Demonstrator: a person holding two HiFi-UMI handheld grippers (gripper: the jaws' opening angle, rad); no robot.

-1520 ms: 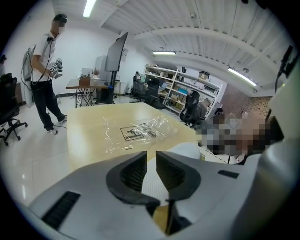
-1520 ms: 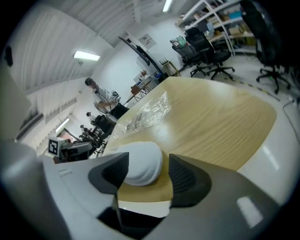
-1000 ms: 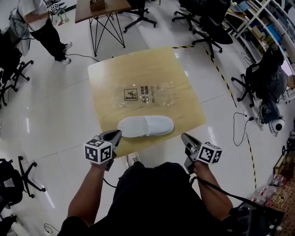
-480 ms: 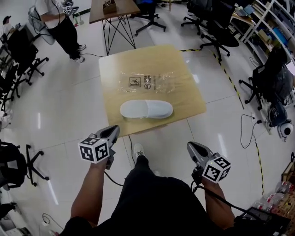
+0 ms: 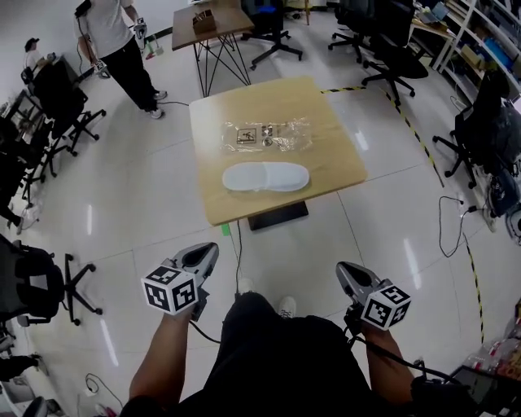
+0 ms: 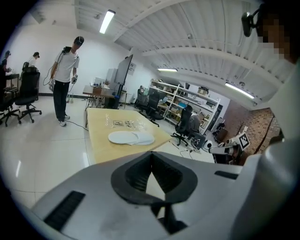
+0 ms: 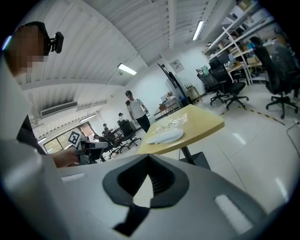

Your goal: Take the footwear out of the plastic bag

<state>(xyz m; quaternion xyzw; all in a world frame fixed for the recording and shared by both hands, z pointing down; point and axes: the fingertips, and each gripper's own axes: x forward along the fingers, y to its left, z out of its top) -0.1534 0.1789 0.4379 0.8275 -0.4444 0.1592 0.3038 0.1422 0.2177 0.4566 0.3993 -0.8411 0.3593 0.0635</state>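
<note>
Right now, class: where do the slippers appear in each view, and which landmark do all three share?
Head view: slippers upper centre, on the table's near half.
Left gripper view: slippers left of centre, above the jaws.
Right gripper view: slippers near centre, above the jaws.
Shared landmark: the table.

Print on the plastic bag (image 5: pixel 269 135) by the desk's (image 5: pixel 326 159) far edge is way too small to read, just dark label squares. From the head view the white slippers (image 5: pixel 266 177) blur into one long oval, so can't tell where one stops and the other starts. The desk's leg is hidden under the top; only a dark base plate (image 5: pixel 278 217) pokes out past the near edge. The standing person (image 5: pixel 122 45) and the second desk (image 5: pixel 232 18) get clipped by the top edge. In the gripper views the left tongs (image 6: pixel 151 155) and right tongs (image 7: pixel 149 160) block the lower half with their grey bodies.
</note>
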